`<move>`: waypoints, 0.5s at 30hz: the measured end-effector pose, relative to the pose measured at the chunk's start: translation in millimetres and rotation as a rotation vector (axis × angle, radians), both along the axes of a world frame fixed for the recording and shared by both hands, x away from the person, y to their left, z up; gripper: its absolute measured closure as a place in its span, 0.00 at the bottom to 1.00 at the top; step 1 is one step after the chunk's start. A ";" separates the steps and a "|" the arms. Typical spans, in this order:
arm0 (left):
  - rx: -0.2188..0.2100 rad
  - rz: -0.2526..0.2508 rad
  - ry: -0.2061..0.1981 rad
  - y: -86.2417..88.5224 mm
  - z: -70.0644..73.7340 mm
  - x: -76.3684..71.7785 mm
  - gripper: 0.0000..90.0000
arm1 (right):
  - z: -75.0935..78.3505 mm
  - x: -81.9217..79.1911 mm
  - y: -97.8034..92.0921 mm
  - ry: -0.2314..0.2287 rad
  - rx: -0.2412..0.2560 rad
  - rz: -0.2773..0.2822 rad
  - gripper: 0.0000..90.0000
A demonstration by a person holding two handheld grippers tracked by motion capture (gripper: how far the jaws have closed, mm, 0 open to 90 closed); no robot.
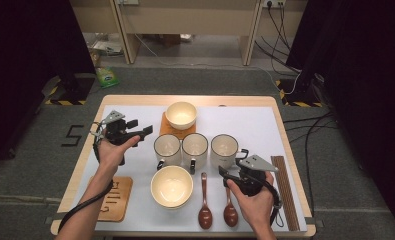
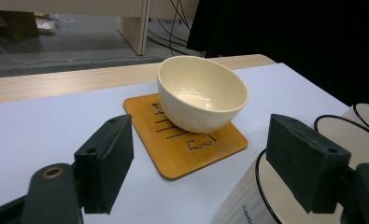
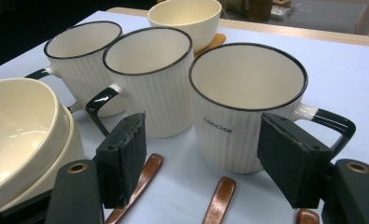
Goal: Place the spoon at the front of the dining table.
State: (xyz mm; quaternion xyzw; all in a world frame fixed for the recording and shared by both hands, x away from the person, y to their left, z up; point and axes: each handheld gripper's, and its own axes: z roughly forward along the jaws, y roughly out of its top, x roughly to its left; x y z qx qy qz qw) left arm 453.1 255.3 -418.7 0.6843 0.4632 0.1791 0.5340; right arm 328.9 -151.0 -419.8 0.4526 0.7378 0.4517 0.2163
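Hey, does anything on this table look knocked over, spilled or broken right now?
Nothing stands out. The three mugs stand upright in a row, one bowl sits on its wooden coaster, both spoons lie flat, and no spill shows on the table.

Both forearms are bare. Each black gripper (image 1: 139, 131) (image 1: 226, 174) carries a grey three-cornered plate, square-padded jaws, brass-ringed screw holes and a trailing black cable.

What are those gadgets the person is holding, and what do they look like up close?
Each hand holds a black handheld gripper. The left gripper and the right gripper each carry a grey three-cornered plate on top and trail a black cable along the bare forearm. Up close, each has two blocky dark jaws with flat rubbery pads and a brass-ringed hole at each base.
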 end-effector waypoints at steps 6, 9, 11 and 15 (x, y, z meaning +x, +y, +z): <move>0.001 -0.002 -0.001 2.6 -0.8 -5.6 0.25 | -0.9 0.2 0.7 0.003 0.002 0.002 0.37; 0.001 -0.001 -0.004 5.1 -1.5 -8.8 0.25 | -1.6 0.1 1.0 0.008 0.007 0.001 0.37; -0.004 0.002 -0.005 6.9 -2.5 -10.6 0.25 | -2.6 0.4 1.1 0.013 0.005 0.000 0.37; -0.015 -0.007 0.005 8.7 -5.4 -13.4 0.25 | -3.5 0.5 1.7 0.011 0.005 0.002 0.37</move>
